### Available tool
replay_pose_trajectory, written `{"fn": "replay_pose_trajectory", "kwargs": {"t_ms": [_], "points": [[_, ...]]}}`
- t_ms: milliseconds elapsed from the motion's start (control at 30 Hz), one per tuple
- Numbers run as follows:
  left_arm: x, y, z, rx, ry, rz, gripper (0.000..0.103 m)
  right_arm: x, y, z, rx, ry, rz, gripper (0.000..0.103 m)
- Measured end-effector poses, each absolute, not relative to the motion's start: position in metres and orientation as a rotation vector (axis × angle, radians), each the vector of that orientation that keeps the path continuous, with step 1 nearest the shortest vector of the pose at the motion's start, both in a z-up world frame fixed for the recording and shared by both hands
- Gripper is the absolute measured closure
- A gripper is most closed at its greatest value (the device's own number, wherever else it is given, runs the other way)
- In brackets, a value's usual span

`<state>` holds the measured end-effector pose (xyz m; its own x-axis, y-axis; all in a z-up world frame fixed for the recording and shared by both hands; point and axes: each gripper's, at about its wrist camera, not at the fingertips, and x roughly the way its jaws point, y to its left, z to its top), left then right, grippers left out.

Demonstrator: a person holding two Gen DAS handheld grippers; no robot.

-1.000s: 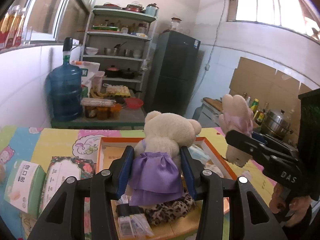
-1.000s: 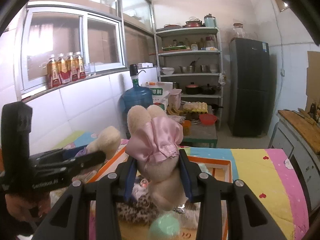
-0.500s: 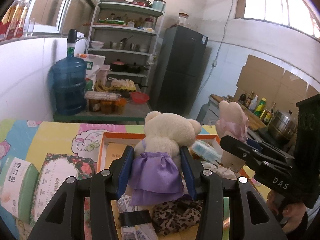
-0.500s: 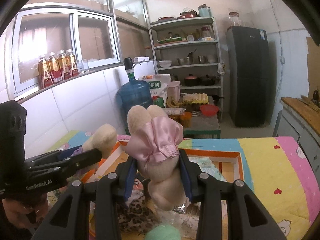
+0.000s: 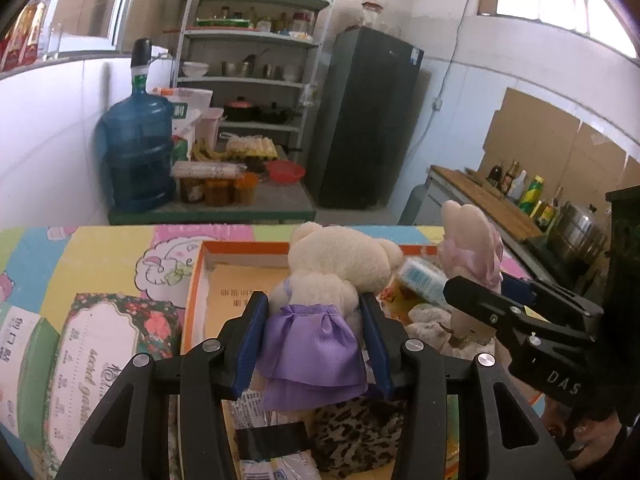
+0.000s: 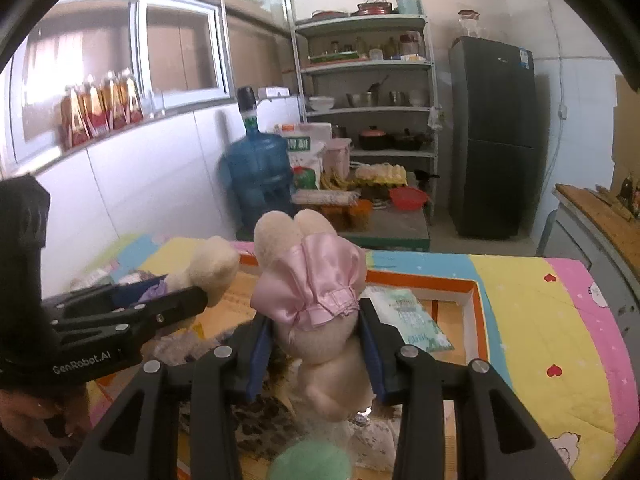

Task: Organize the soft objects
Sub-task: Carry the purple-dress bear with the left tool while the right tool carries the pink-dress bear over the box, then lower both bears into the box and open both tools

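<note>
Left wrist: orange box (image 5: 195, 280) of plush

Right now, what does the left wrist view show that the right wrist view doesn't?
Only the left wrist view: two tissue packs on the cloth and counter bottles. Only the right wrist view: drink bottles on the window ledge and a green round thing. Both: the purple-skirted bear, the pink-dressed toy, the orange-rimmed box.
</note>
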<state>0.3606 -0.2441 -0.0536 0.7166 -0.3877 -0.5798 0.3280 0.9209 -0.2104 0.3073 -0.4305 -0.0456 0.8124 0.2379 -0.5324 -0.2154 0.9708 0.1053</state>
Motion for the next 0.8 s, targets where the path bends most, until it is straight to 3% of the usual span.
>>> {"fn": "replay_pose_trajectory", "kwargs": {"t_ms": [800], "points": [[0.372,-0.253,-0.073,-0.082,0.723,-0.389,0.054,0.320,-0.418,-0.060,-0.007,0.640,0.215,0.059]]}}
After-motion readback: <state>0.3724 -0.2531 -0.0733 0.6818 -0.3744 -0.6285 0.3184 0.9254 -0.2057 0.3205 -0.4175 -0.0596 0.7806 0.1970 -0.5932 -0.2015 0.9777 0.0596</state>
